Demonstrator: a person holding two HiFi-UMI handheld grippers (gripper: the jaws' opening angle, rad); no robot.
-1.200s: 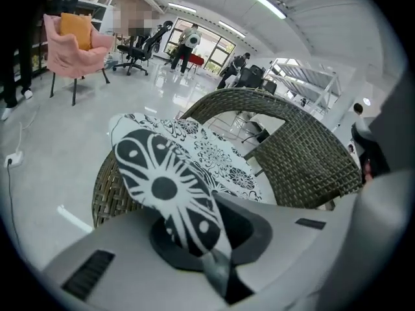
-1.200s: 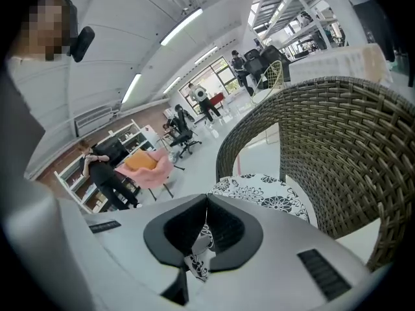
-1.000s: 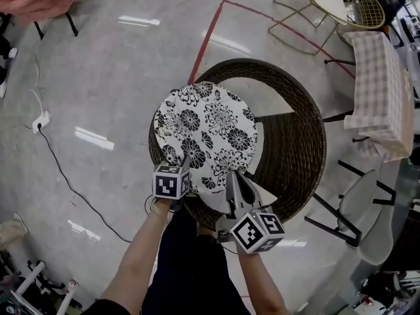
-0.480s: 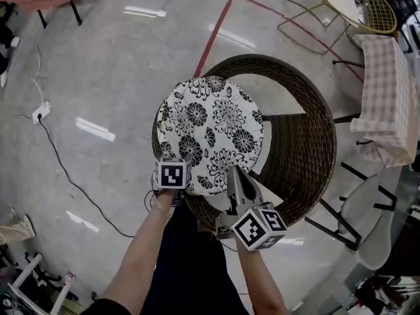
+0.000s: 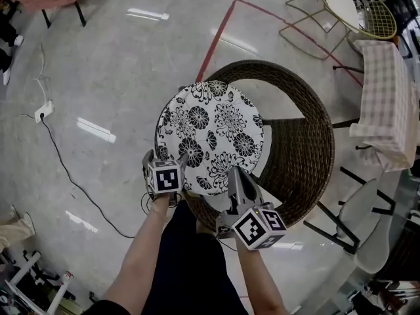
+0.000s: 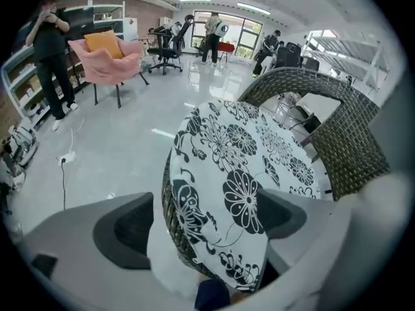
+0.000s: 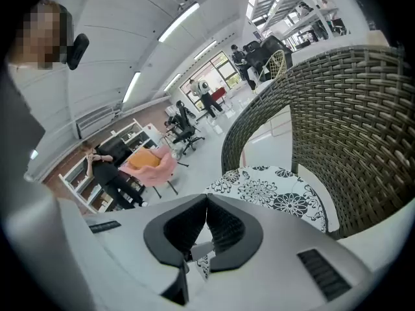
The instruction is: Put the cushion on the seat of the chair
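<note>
The round white cushion [image 5: 210,133] with black flowers lies on the seat of the dark wicker chair [image 5: 298,149]. My left gripper [image 5: 165,157] is at the cushion's near-left rim. Its jaws have just been opening and now stand wide. In the left gripper view the cushion [image 6: 240,167] and the wicker seat rim lie between the spread pads [image 6: 123,229], and neither pad presses on them. My right gripper [image 5: 235,174] is at the cushion's near edge. In the right gripper view it [image 7: 206,229] is shut on a fold of the cushion [image 7: 272,190], with the chair back [image 7: 350,128] to the right.
A cable and socket [image 5: 44,110] lie on the grey floor at left, and a red tape line [image 5: 220,31] runs beyond the chair. A gold wire chair [image 5: 354,8] and a checked-cloth seat [image 5: 384,97] stand at right. A pink armchair [image 6: 107,57] and several people are far off.
The left gripper's jaws have spread and let go of the cushion's rim, and it has drawn slightly left and lower. The right gripper has kept still, shut on the cushion's edge.
</note>
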